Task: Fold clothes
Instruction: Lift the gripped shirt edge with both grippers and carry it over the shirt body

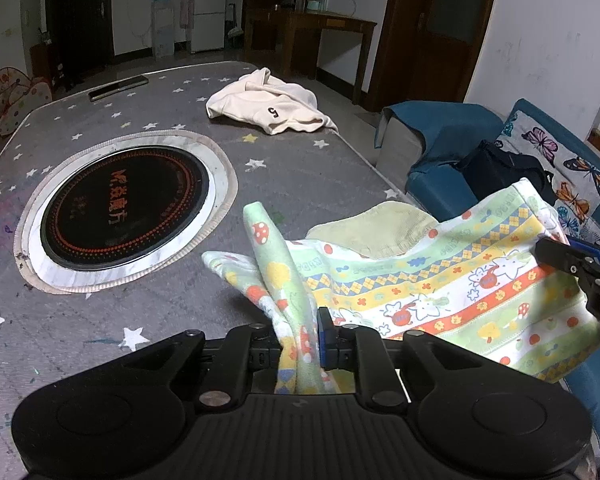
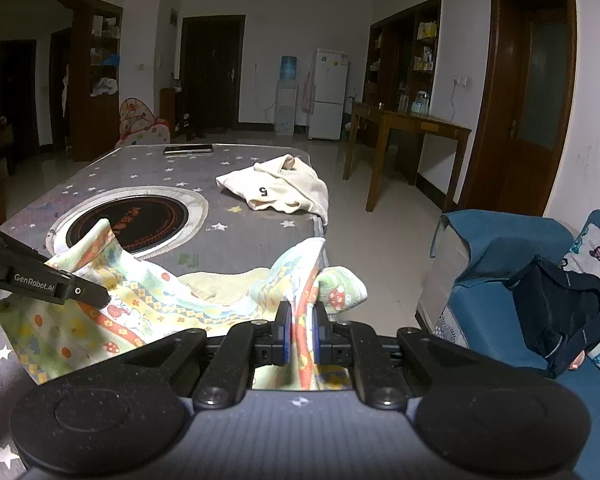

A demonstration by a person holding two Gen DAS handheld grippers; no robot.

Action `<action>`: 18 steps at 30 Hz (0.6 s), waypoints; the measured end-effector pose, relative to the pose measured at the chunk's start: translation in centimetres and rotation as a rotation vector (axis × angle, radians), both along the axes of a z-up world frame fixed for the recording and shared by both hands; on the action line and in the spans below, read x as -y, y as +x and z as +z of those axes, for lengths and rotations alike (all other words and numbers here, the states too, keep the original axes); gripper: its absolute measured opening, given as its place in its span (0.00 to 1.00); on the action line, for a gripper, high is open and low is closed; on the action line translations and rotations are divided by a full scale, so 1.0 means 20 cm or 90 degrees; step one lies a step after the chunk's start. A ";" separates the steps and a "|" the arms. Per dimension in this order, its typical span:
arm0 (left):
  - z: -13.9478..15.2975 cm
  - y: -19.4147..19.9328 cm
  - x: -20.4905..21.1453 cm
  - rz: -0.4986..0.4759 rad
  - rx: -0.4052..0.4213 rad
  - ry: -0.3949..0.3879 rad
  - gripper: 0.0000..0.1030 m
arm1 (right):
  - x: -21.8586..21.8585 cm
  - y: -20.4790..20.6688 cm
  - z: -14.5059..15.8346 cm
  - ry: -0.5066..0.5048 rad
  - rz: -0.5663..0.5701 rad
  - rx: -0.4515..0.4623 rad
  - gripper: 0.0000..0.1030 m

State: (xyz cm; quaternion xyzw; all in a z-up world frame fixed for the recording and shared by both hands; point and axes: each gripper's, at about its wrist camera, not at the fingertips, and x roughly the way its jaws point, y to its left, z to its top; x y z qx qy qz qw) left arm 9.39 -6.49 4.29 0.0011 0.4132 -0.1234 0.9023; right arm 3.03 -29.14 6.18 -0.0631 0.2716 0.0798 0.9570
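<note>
Here, largest first:
Room: white walls, dark doors, a fridge [image 2: 327,94] and water dispenser [image 2: 286,98] at the far end.
Sofa: blue [image 2: 496,280], to your right.
Table: grey star-print cover [image 1: 300,176], round cooktop [image 1: 124,210] inset.
Cream garment [image 1: 268,108]: lying far across the table.
Patterned garment [image 1: 440,280]: stretched between your grippers above the table's near edge.
Left gripper [image 1: 300,340]: pinching one corner.
Right gripper [image 2: 300,332]: pinching the other.

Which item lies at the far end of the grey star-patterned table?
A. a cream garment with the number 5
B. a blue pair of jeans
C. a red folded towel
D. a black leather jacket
A: the cream garment with the number 5 lies crumpled at the far end of the grey star-patterned table.
</note>
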 end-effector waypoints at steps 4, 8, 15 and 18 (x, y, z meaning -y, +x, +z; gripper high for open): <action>-0.02 0.01 0.00 0.001 -0.005 0.005 0.16 | 0.01 0.01 -0.03 0.003 -0.001 -0.009 0.09; -0.04 0.03 0.00 0.003 -0.009 0.010 0.16 | 0.01 0.02 -0.06 0.004 -0.003 -0.019 0.09; -0.08 0.04 -0.02 0.007 -0.017 0.017 0.18 | 0.05 0.03 -0.10 0.010 -0.015 -0.037 0.09; -0.09 0.05 -0.02 0.010 -0.020 0.020 0.19 | 0.05 0.03 -0.12 0.009 -0.018 -0.043 0.09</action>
